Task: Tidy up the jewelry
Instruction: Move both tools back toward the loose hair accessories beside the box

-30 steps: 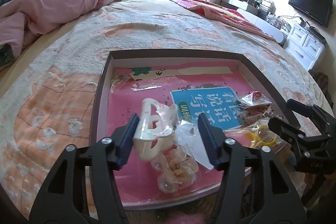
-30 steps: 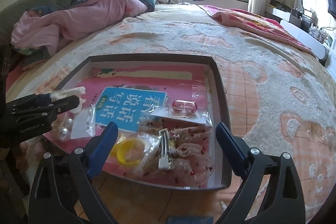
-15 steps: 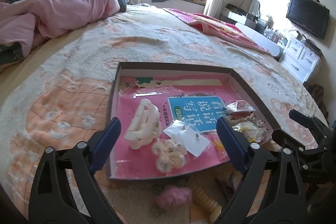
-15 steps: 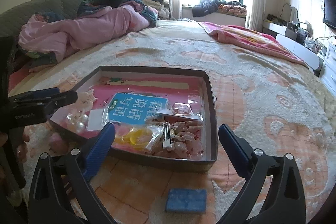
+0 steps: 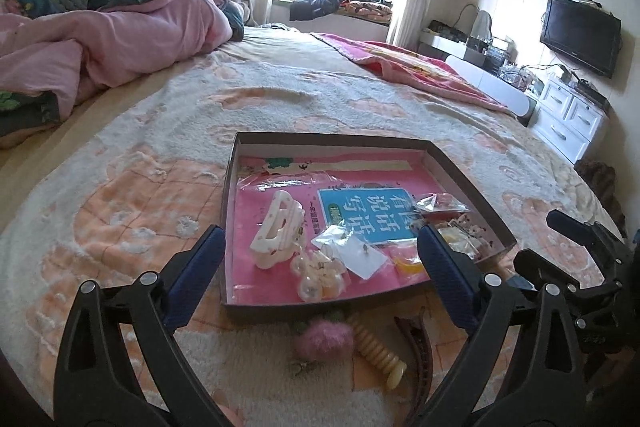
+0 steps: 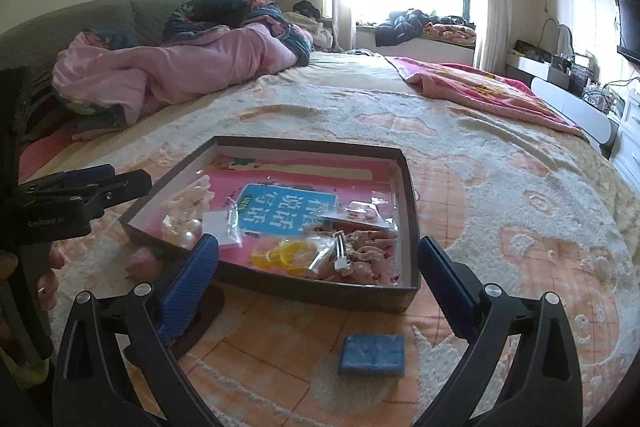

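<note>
A shallow dark box [image 5: 231, 187] [image 6: 408, 211] with a pink lining lies on the bed. Inside are a white hair claw [image 5: 277, 229], pearl pieces [image 5: 316, 273], small bagged jewelry [image 5: 356, 251], yellow rings [image 6: 286, 253] and a metal clip [image 6: 341, 251]. In front of the box lie a pink pompom [image 5: 322, 337], a cream spiral hair tie [image 5: 380, 357] and a brown claw clip [image 5: 418, 355]. A blue pad [image 6: 372, 354] lies near the right gripper. My left gripper [image 5: 320, 277] is open and empty, drawn back from the box. My right gripper [image 6: 318, 283] is open and empty at the box's near edge.
The bed has a peach and cream blanket [image 5: 120, 195]. A pink quilt [image 5: 120, 43] is bunched at the far left. A pink-red blanket [image 5: 412, 67] lies far right. White drawers [image 5: 572, 119] and a TV [image 5: 580, 35] stand along the right wall.
My left gripper opened and let the white hair claw go into the box, then drew back and up. My right gripper also drew back, so the blue pad came into view.
</note>
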`<action>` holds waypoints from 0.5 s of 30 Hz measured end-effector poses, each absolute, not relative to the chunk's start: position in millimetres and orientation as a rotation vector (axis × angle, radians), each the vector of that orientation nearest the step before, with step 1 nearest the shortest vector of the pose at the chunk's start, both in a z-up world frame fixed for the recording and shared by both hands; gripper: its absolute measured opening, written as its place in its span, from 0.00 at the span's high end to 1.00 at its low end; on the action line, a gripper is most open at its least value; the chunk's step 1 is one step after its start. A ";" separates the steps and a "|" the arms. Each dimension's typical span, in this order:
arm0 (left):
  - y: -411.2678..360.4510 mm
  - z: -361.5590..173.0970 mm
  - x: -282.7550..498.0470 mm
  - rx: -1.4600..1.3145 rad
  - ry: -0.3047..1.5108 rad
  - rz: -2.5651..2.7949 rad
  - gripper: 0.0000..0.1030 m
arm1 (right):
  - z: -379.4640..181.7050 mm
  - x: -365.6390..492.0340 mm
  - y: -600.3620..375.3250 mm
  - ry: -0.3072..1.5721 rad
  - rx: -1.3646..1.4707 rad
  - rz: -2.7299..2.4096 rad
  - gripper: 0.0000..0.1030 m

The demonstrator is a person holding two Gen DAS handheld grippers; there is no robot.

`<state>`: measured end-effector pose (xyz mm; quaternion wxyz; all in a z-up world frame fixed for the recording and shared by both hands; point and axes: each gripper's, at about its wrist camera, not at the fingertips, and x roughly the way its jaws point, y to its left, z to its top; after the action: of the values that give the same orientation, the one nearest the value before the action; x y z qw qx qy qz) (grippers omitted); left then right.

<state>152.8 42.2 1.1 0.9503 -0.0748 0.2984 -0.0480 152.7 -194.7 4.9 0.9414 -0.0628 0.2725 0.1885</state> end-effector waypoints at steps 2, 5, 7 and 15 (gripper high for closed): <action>42.4 1.9 149.4 -0.147 0.603 -0.095 0.15 | 5.2 149.7 -193.4 0.554 -0.129 0.387 0.06; 43.8 3.0 143.1 -0.145 0.599 -0.092 0.15 | 5.9 145.4 -191.9 0.553 -0.127 0.393 0.06; 45.1 2.4 139.2 -0.141 0.600 -0.088 0.15 | 6.2 141.7 -190.1 0.550 -0.130 0.398 0.06; 55.2 -0.9 127.9 -0.142 0.614 -0.066 0.15 | 3.0 130.7 -178.8 0.557 -0.146 0.429 0.06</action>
<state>127.9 55.2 -0.9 0.9503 -0.0698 0.3018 -0.0322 130.7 -178.8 3.0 0.9363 -0.0714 0.2726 0.2097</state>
